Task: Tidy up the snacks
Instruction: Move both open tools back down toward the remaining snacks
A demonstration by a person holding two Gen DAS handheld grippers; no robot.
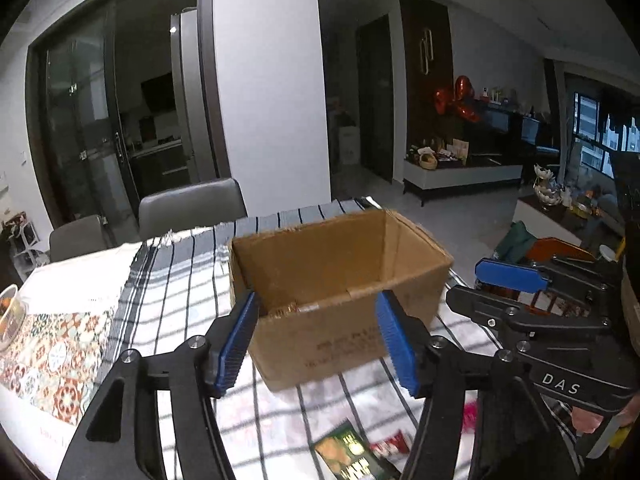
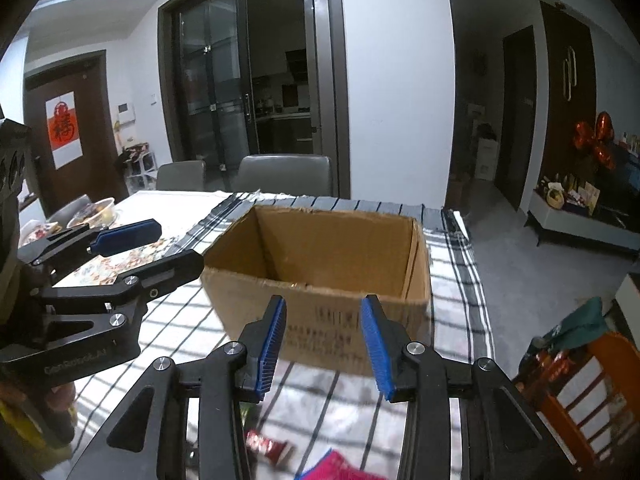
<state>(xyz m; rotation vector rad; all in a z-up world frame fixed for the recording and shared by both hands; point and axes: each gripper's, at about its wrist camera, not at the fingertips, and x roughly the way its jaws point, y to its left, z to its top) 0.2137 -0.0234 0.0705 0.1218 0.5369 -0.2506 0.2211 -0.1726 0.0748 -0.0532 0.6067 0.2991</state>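
Observation:
An open cardboard box (image 1: 340,280) (image 2: 320,264) stands on a striped tablecloth. A small snack lies on its floor (image 1: 286,310). My left gripper (image 1: 316,344) is open and empty, just in front of the box. My right gripper (image 2: 324,344) is open and empty, also in front of the box, and shows in the left wrist view (image 1: 512,276) to the right of the box. Snack packets lie on the cloth below the grippers: a green one (image 1: 348,454), a red one (image 1: 390,446) (image 2: 266,446) and a pink one (image 2: 340,466).
Two grey chairs (image 2: 284,174) stand behind the table. Bowls of food (image 2: 94,212) sit at the table's far left on a patterned mat (image 1: 48,356). An orange wooden chair (image 2: 580,392) with a green bag stands right of the table. The table's right edge is close to the box.

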